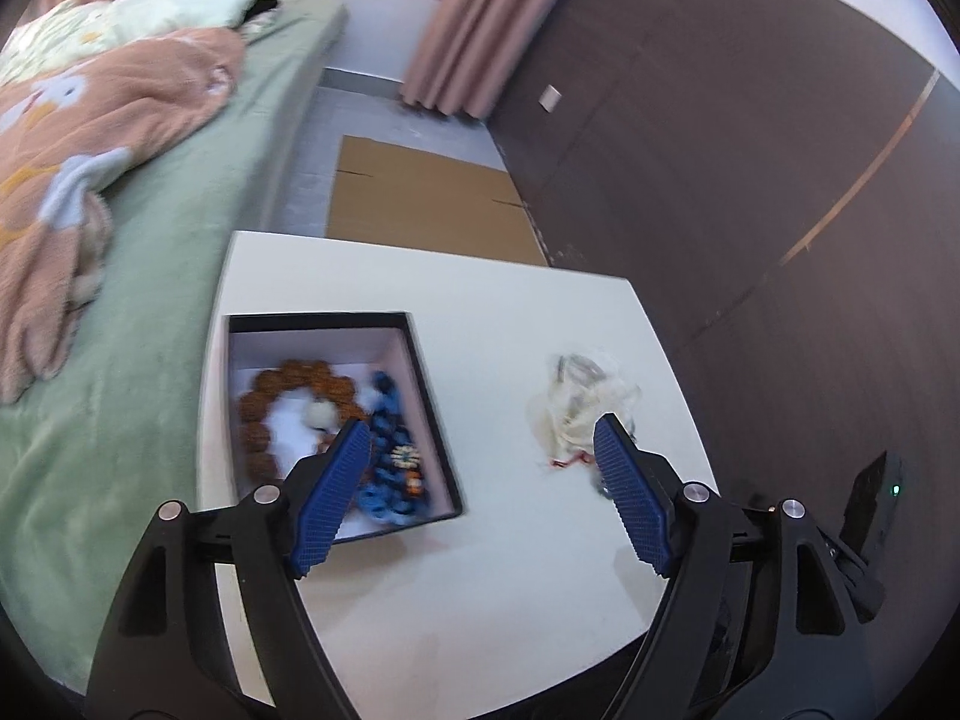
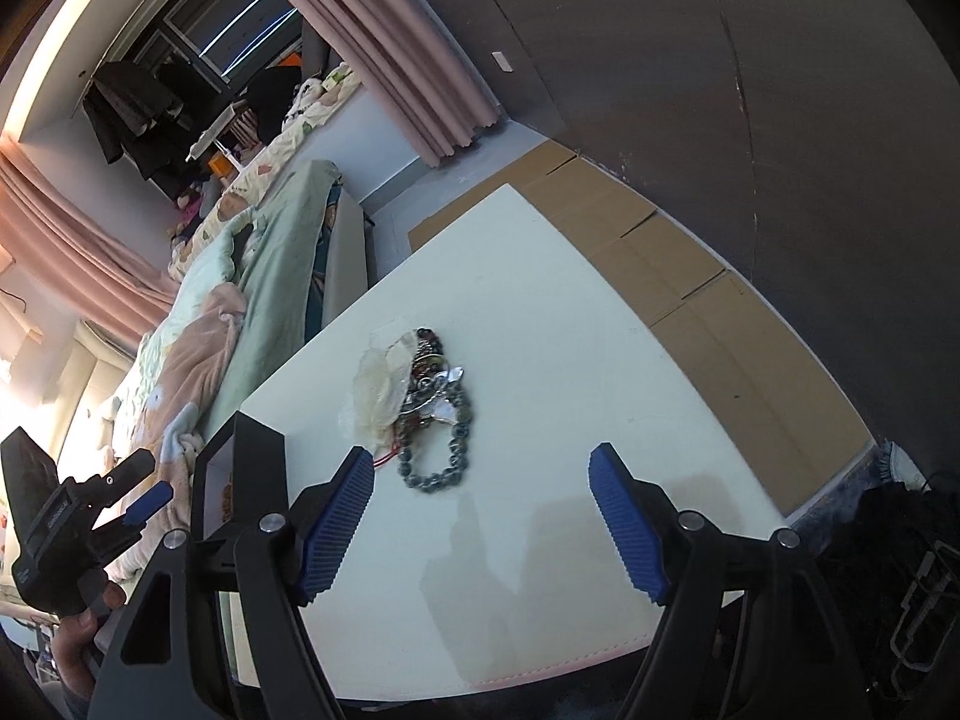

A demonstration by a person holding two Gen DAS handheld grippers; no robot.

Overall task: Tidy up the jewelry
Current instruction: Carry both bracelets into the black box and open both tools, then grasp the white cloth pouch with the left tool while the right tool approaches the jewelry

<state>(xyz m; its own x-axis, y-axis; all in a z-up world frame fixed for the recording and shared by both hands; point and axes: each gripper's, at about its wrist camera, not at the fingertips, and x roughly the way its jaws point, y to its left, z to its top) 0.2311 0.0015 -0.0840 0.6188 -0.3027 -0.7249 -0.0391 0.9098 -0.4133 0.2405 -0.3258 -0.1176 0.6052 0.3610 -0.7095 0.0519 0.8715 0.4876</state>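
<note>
A black box (image 1: 432, 384) with a pale inside sits on the white table (image 1: 492, 576). A brown bead bracelet (image 1: 282, 396) and a blue bead string (image 1: 390, 468) lie in the box. My left gripper (image 1: 480, 438) hangs open above the table between the box and a heap of jewelry (image 1: 579, 414) with a filmy white pouch. In the right wrist view the same heap (image 2: 423, 396) shows a grey bead bracelet (image 2: 441, 468) and silver pieces. My right gripper (image 2: 480, 471) is open just short of the heap, nothing between its pads. The left gripper (image 2: 129, 501) shows at the left edge, by the box's corner (image 2: 249, 468).
A bed with a green sheet (image 1: 180, 252) and a pink blanket (image 1: 72, 192) runs along the table's left side. Flattened cardboard (image 1: 420, 204) lies on the floor beyond the table. A dark wardrobe wall (image 1: 750, 150) stands to the right. A hand (image 2: 75, 648) holds the left gripper.
</note>
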